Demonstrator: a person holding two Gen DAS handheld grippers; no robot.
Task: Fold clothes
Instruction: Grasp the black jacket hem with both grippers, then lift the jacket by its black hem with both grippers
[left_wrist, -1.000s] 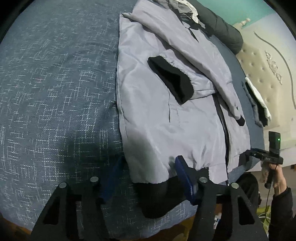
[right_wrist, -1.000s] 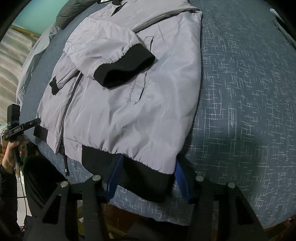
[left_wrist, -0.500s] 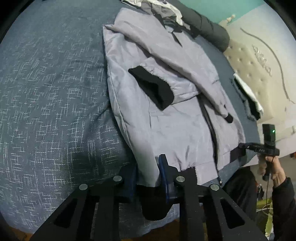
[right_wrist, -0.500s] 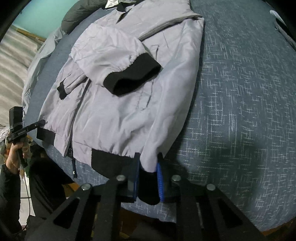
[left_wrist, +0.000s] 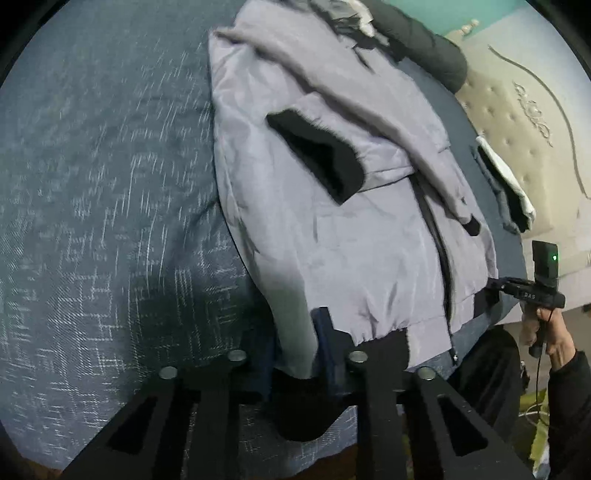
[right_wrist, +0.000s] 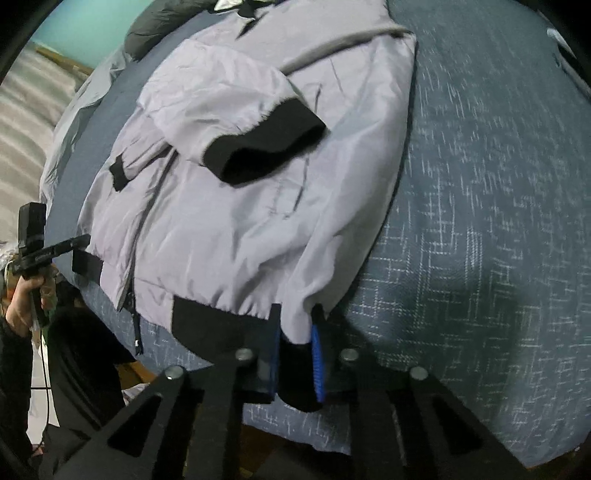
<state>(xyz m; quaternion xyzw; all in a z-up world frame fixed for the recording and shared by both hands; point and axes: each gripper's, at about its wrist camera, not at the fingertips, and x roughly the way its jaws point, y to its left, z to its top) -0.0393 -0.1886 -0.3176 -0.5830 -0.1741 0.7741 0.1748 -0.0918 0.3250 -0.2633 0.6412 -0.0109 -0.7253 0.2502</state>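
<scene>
A light grey jacket (left_wrist: 332, 236) with black cuffs and a black hem lies front up on a blue-grey bed cover (left_wrist: 92, 221), both sleeves folded across its chest. My left gripper (left_wrist: 295, 347) is closing, its blue pads pressing on the jacket's near hem corner. In the right wrist view the same jacket (right_wrist: 240, 221) has its other hem corner between the pads of my right gripper (right_wrist: 295, 343), which is also closing on it. A black cuff (right_wrist: 262, 151) rests on the jacket's middle.
A tufted beige headboard (left_wrist: 535, 110) stands at the right. A dark garment (left_wrist: 424, 48) lies beyond the jacket's collar, and folded clothes (left_wrist: 506, 184) sit by the headboard. The bed cover (right_wrist: 498, 221) stretches wide beside the jacket. A hand (right_wrist: 22, 306) grips the other tool.
Both grippers went from wide open around the hem corners to pinched on them. The right corner has lifted slightly and the cloth bunches between the pads.
</scene>
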